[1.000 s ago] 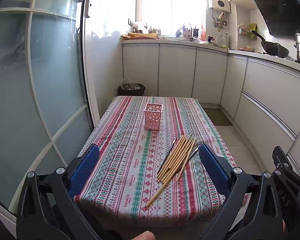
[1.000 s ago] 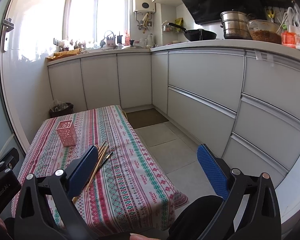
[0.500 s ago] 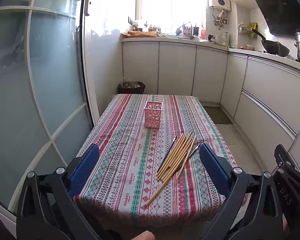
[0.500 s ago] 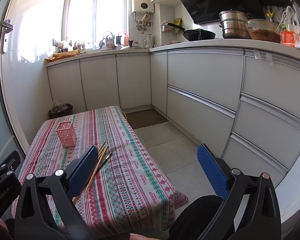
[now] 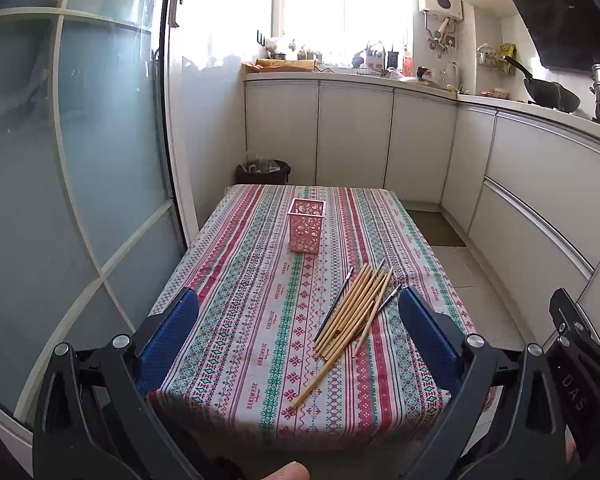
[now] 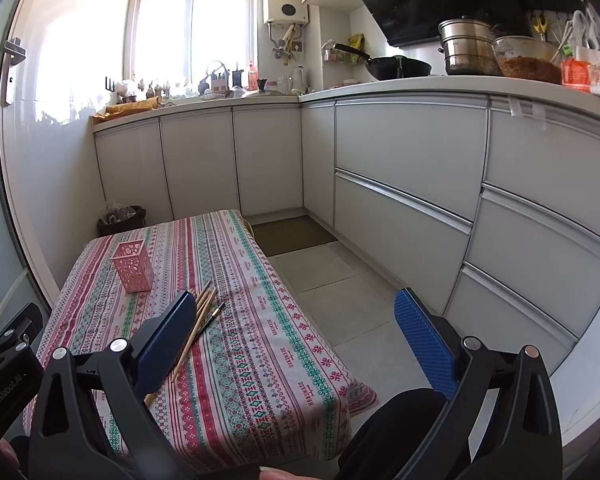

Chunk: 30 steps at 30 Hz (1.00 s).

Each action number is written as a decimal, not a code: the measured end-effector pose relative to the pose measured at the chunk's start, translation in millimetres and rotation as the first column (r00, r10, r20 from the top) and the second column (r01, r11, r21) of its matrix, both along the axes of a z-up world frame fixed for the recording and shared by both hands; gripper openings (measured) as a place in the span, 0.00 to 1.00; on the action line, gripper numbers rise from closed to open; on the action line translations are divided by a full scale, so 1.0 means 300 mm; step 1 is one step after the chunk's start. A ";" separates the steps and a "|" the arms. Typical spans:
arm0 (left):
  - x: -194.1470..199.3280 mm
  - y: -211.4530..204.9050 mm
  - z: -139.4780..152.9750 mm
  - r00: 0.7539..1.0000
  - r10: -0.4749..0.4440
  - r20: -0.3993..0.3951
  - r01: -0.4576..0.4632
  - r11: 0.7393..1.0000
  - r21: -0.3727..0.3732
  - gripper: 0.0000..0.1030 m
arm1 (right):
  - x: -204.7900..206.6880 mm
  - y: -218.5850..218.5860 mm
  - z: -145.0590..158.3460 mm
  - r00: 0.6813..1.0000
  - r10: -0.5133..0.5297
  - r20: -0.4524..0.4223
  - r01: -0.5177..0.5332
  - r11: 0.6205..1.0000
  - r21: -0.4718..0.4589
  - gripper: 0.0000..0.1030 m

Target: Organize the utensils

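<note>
A bundle of wooden chopsticks [image 5: 352,312] lies loose on the striped tablecloth [image 5: 252,320], with two thin dark brushes [image 5: 334,304] mixed in. Behind them an empty pink perforated holder [image 5: 306,231] stands upright. My left gripper [image 5: 296,320] hovers open near the table's front edge, short of the chopsticks, holding nothing. In the right wrist view my right gripper [image 6: 296,324] is open too, off the table's right side; its left finger [image 6: 166,340] covers part of the chopsticks [image 6: 198,322]. The pink holder [image 6: 133,266] shows at the left.
White kitchen cabinets [image 6: 400,184] run along the right and back, with tiled floor [image 6: 340,292] between them and the table. A frosted glass door [image 5: 80,160] borders the table's left side. A dark bin [image 5: 263,172] stands behind the table. The right gripper's body [image 5: 576,376] shows at the left view's right edge.
Both views have risen slightly and tilted, so the table sits a little lower in frame. Chopsticks, brushes and holder lie where they were. Both grippers stay open.
</note>
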State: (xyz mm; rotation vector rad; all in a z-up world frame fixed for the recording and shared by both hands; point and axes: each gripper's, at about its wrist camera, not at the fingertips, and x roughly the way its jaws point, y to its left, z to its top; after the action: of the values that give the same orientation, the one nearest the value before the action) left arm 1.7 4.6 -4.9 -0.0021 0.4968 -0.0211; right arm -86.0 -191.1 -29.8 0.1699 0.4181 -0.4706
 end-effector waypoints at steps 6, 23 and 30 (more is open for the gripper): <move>0.001 0.001 0.000 1.000 0.000 0.000 0.000 1.000 -0.001 0.93 | 0.001 -0.002 0.000 1.000 0.001 0.000 -0.001 1.000 0.002 0.94; -0.001 0.007 0.002 1.000 0.006 0.000 -0.006 1.000 -0.001 0.93 | 0.002 0.001 0.001 1.000 -0.001 0.001 0.001 1.000 -0.001 0.94; -0.001 0.012 0.006 1.000 0.006 0.001 -0.006 1.000 -0.004 0.93 | 0.000 0.002 0.001 1.000 -0.002 0.004 0.002 1.000 0.000 0.94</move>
State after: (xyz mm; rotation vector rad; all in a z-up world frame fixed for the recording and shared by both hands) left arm 1.5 8.2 -3.1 -0.0077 0.4961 -0.0161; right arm -86.1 -190.4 -29.4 0.1711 0.4140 -0.4720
